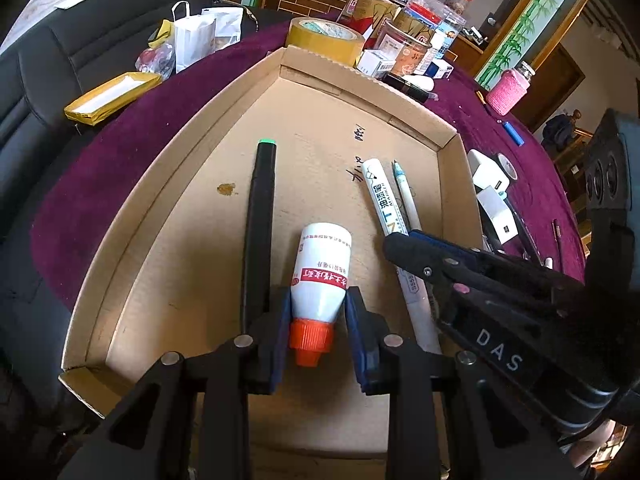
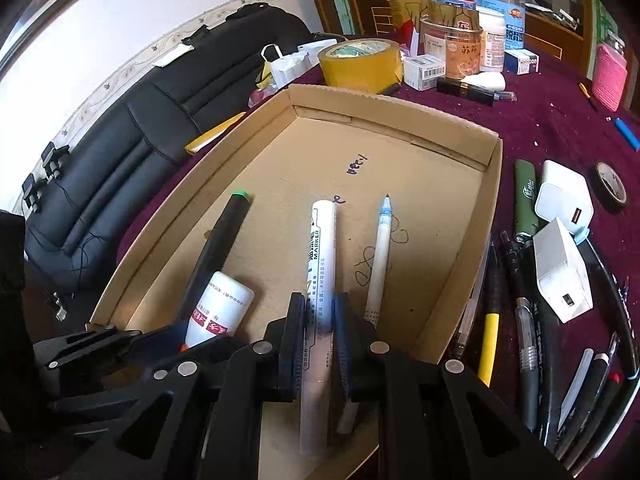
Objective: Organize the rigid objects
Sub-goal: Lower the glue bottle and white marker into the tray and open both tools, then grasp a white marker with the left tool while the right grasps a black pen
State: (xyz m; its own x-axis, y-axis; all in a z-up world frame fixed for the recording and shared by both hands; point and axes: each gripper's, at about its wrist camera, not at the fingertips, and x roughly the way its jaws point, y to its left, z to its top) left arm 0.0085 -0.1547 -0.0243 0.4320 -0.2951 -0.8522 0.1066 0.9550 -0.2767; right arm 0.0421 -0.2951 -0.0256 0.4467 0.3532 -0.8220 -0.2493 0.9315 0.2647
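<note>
A shallow cardboard box (image 1: 160, 184) (image 2: 400, 128) lies on the purple tablecloth. My left gripper (image 1: 317, 296) is shut on a white bottle (image 1: 324, 264) (image 2: 220, 308) with an orange cap, low over the box floor. A black marker (image 1: 260, 220) (image 2: 224, 232) with a green end lies just left of the bottle. My right gripper (image 2: 320, 300) is shut on a white marker (image 2: 322, 240) (image 1: 380, 196), which points away along the box floor. A thin white pen (image 2: 380, 256) (image 1: 404, 188) lies beside that marker on its right.
Right of the box lie several pens (image 2: 528, 340), a green tube and two white chargers (image 2: 560, 272). A yellow tape roll (image 2: 360, 64), jars and small cartons crowd the far edge. A yellow packet (image 1: 112, 96) and a black chair (image 2: 140, 120) are on the left.
</note>
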